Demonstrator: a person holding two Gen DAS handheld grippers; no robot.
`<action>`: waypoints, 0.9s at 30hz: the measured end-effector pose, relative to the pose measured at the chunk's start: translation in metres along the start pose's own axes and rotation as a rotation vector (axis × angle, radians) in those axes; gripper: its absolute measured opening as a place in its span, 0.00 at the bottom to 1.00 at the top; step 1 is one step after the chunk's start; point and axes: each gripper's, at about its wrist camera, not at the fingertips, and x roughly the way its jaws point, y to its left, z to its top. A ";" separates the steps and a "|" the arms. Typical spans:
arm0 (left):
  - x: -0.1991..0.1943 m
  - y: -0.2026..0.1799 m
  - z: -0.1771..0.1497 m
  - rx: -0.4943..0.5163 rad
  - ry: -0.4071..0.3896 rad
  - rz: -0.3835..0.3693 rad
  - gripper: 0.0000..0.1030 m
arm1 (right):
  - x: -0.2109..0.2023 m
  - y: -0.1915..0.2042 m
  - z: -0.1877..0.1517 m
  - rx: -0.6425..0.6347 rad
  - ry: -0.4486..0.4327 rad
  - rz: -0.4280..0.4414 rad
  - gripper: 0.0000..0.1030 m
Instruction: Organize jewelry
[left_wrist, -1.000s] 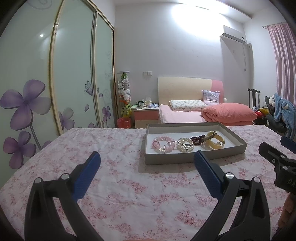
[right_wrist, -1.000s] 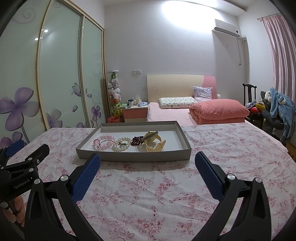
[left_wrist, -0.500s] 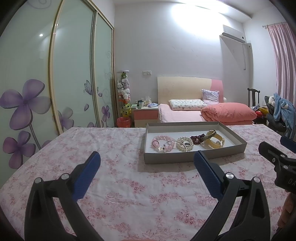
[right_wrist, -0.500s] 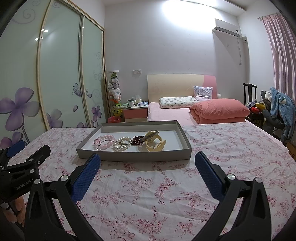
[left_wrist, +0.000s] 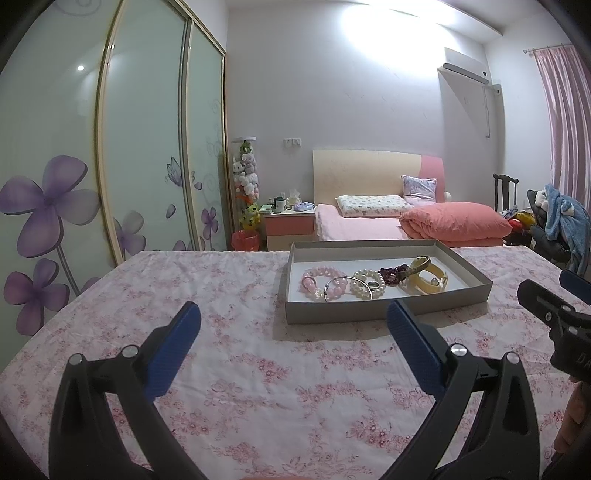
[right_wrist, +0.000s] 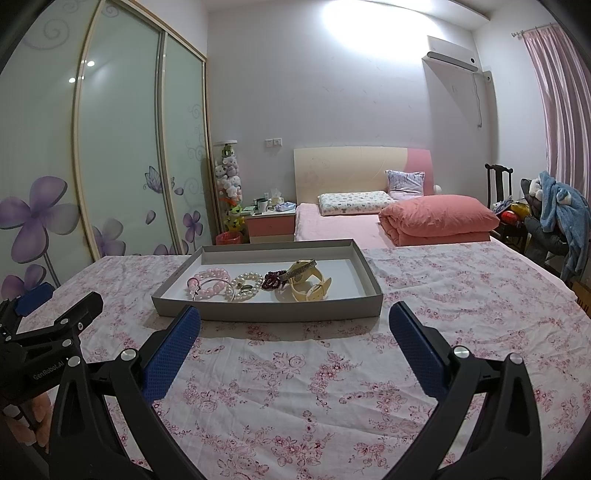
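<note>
A shallow grey tray (left_wrist: 384, 312) (right_wrist: 266, 312) stands on the floral cloth ahead of both grippers. Inside lie a pink bead bracelet (left_wrist: 317, 281) (right_wrist: 210, 282), a thin silver bangle (left_wrist: 341, 283), a pearl bracelet (left_wrist: 367, 282) (right_wrist: 247, 282), a dark red bead piece (left_wrist: 391, 275) (right_wrist: 271, 280) and a cream wristband (left_wrist: 428, 277) (right_wrist: 308, 286). My left gripper (left_wrist: 293, 323) is open and empty, short of the tray's near left corner. My right gripper (right_wrist: 294, 325) is also open and empty, just before the tray's front wall.
The table's pink floral cloth (right_wrist: 295, 387) spreads wide around the tray. Behind it are a bed (right_wrist: 369, 225) with a folded pink quilt, a nightstand (right_wrist: 269, 225), sliding wardrobe doors (left_wrist: 140, 147) at left, and a chair with blue clothing (right_wrist: 561, 218) at right.
Both views barely shift; the tray sits slightly lower and closer in the right wrist view. Both grippers stay open and hold nothing.
</note>
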 end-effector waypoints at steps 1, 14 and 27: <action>0.000 0.000 0.000 0.000 0.001 -0.001 0.96 | 0.000 0.000 0.000 0.000 0.000 0.000 0.98; 0.001 0.000 0.000 0.001 0.002 -0.001 0.96 | 0.000 0.000 0.000 0.001 0.000 0.001 0.98; 0.000 -0.003 -0.001 0.003 -0.002 -0.007 0.96 | 0.000 0.002 -0.001 0.002 -0.001 0.001 0.98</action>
